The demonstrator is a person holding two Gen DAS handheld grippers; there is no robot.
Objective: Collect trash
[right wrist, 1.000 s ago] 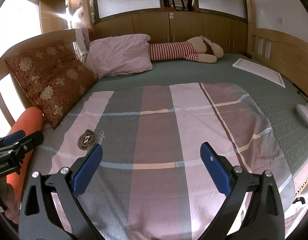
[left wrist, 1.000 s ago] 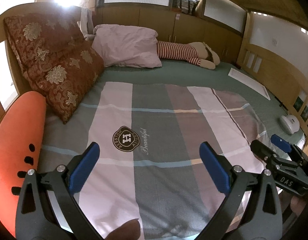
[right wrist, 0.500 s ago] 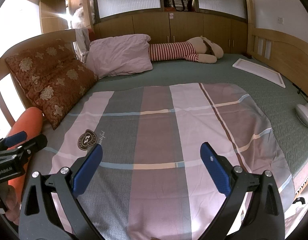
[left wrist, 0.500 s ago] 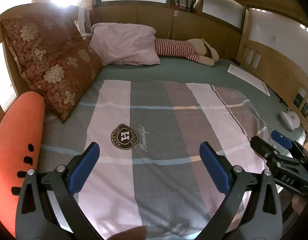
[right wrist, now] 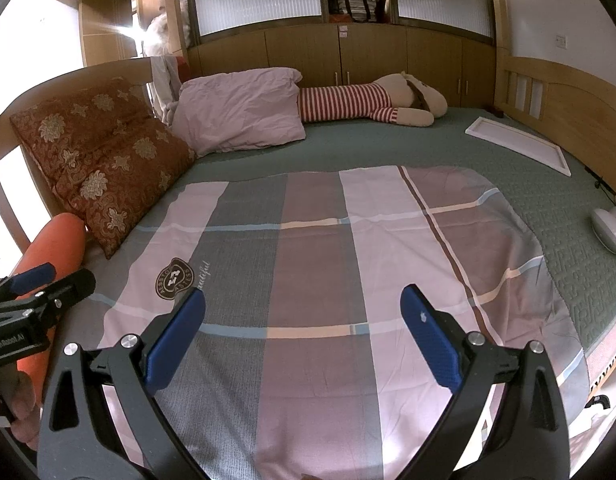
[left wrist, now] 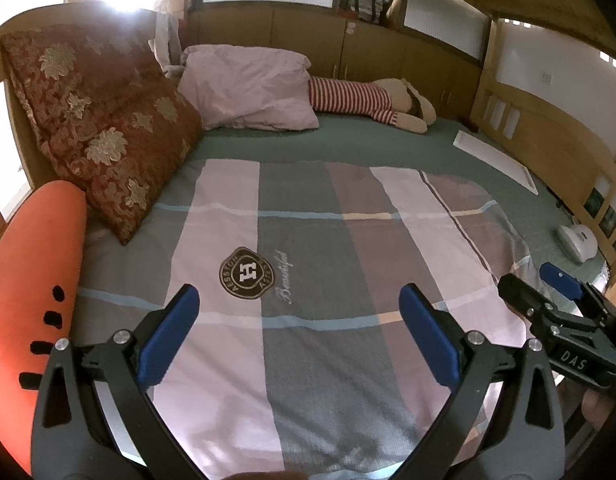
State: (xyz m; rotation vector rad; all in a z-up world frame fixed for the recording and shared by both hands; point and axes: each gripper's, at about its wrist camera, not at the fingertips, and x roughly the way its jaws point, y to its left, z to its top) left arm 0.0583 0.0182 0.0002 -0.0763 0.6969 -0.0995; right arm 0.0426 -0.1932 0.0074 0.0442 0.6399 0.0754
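My left gripper [left wrist: 298, 308] is open and empty above the near end of a plaid blanket [left wrist: 332, 264] on a bed. My right gripper [right wrist: 302, 312] is open and empty above the same blanket [right wrist: 348, 264]. Each gripper shows at the edge of the other's view: the right one [left wrist: 548, 296] at the right, the left one [right wrist: 52, 280] at the left. No plain piece of trash shows on the blanket. A flat white panel [right wrist: 520, 144] lies on the green sheet at the far right. A small white object [right wrist: 612, 230] lies at the bed's right edge.
Red patterned cushions [left wrist: 104, 128] and an orange bolster [left wrist: 32, 292] line the left side. A pink pillow [right wrist: 244, 112] and a striped plush toy [right wrist: 372, 100] lie at the head. Wooden cabinets [right wrist: 372, 56] and a wooden side rail [right wrist: 556, 96] enclose the bed.
The left gripper's view has tilted down and drawn slightly nearer the blanket. The right gripper has hardly moved. Both stay open.
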